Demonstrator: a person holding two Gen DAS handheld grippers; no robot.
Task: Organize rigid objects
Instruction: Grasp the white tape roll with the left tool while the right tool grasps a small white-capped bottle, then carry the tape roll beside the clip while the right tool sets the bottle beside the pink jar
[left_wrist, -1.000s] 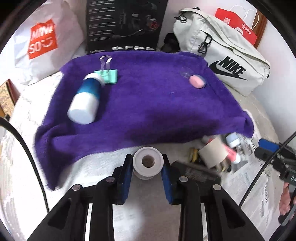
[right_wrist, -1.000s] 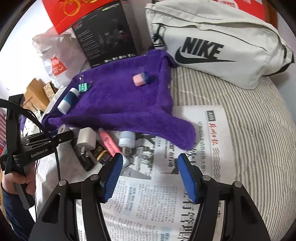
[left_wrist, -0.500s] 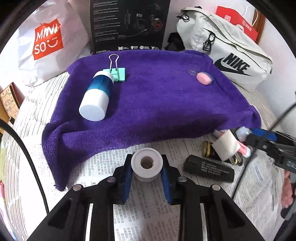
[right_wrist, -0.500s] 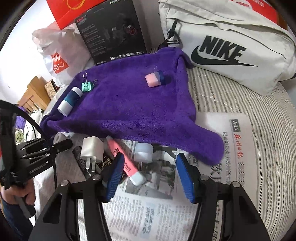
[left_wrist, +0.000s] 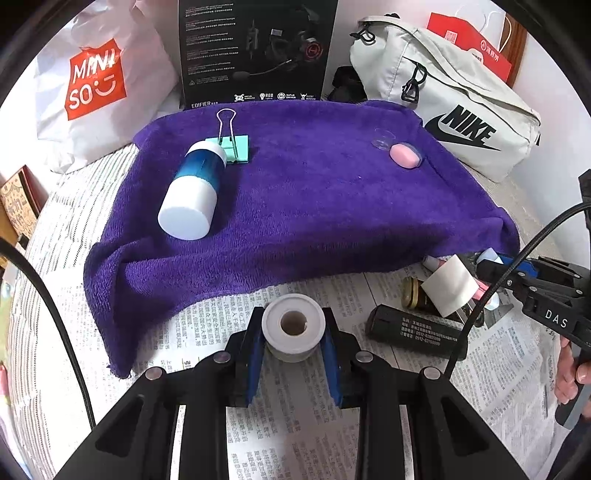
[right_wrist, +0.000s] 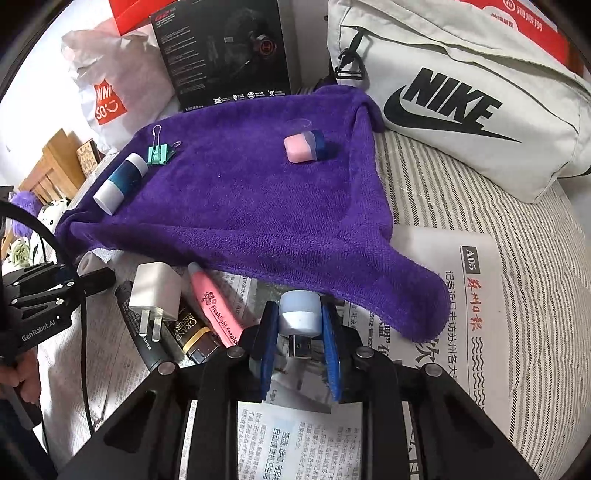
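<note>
Right between the blue pads of the right hand-held gripper (right_wrist: 299, 332) sits a little USB night light (right_wrist: 299, 317), pale blue body with the metal plug pointing back toward the camera. The jaws are closing on it right now and the pads look like they're on its sides, but only near the tips, so that's my first worry: a smooth rounded plastic shell pinched that far out could squirt forward or twist as soon as it's lifted off the newspaper (right_wrist: 476, 295).

Second thing: just ahead of those jaws the corner of the purple towel (right_wrist: 258, 206) droops down almost to the light. Lift at a bad angle and the pads could snag the fabric and drag it, and then the stuff already laid out further ahead on it, the blue and white bottle (right_wrist: 120, 182), the green binder clip (right_wrist: 159, 153) and the pink eraser thing (right_wrist: 303, 147), all shift or roll.

Just left of the right jaws there's the pink tube (right_wrist: 216, 306) and the white charger (right_wrist: 155, 291), close enough to get nudged.

The left hand-held gripper (left_wrist: 293, 345) is clamped on a white tape roll (left_wrist: 293, 325), held low over the newspaper, towel edge just ahead. That grip looks decent. The risk is more the two tools bumping, since they're working near each other.
</note>
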